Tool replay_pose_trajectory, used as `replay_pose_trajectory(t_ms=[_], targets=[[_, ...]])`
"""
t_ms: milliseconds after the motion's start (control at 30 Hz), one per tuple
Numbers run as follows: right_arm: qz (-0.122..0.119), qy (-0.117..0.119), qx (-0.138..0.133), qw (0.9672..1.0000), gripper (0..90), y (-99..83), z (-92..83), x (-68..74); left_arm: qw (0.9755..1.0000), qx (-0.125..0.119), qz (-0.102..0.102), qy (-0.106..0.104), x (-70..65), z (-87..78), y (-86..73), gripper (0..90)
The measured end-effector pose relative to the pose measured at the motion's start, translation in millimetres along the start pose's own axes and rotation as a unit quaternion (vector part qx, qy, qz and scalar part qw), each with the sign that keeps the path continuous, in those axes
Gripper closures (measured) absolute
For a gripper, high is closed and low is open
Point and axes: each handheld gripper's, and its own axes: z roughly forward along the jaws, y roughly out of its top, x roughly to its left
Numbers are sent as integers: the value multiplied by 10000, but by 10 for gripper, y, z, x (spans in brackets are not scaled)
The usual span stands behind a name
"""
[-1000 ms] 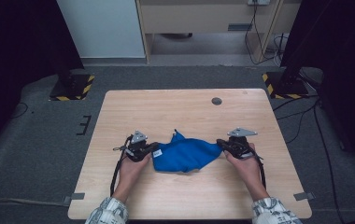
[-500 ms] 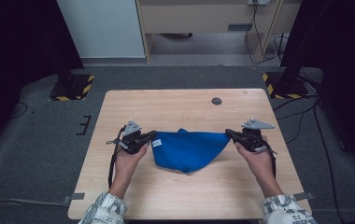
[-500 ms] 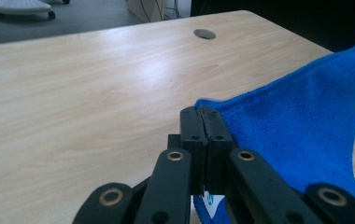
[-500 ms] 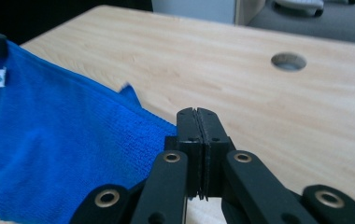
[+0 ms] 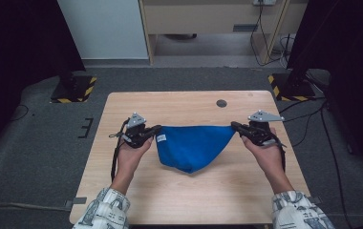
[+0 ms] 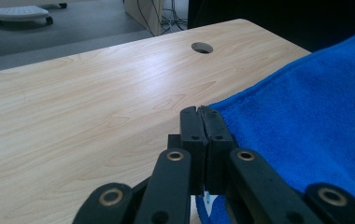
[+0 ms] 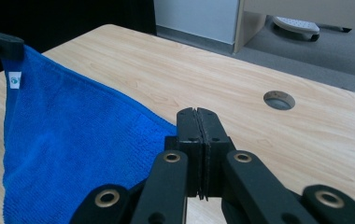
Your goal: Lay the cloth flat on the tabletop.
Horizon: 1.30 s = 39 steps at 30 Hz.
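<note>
A: From the high view, what is changing?

B: The hands are moving apart. A second ago the blue cloth (image 5: 193, 147) was lying bunched between them; now its top edge is being pulled into a taut line between the left gripper (image 5: 156, 130) and the right gripper (image 5: 235, 127), with the rest sagging to a point over the tabletop (image 5: 179, 102).

A: And in the left gripper view?

B: The fingers (image 6: 190, 128) are pressing tight together, pinching a corner of the cloth (image 6: 315, 121).

A: The right gripper view?

B: The same: fingers (image 7: 188, 126) clamping the other corner, the cloth (image 7: 68, 149) stretching away to the far gripper, a small white tag (image 7: 14, 79) hanging there.

A: Meaning?

B: I'd judge the cloth is being spread open, ready for laying flat or folding.
</note>
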Motion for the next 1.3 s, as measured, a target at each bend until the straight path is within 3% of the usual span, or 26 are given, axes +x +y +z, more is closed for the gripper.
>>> replay_pose_trajectory(t_ms=[433,867,1100,1300], targets=[[-133,51,-179,9997,893,155,-189,59,9997,-134,185,43,4,-224,165,888],[-303,94,-387,9987,893,325,-439,175,9987,-337,382,32,-138,-490,356,888],[-408,51,-519,9978,893,464,-619,223,9975,-439,554,46,-238,-638,557,887],[-575,-23,-506,9971,893,580,-697,260,9971,-469,580,117,-241,-646,677,887]])
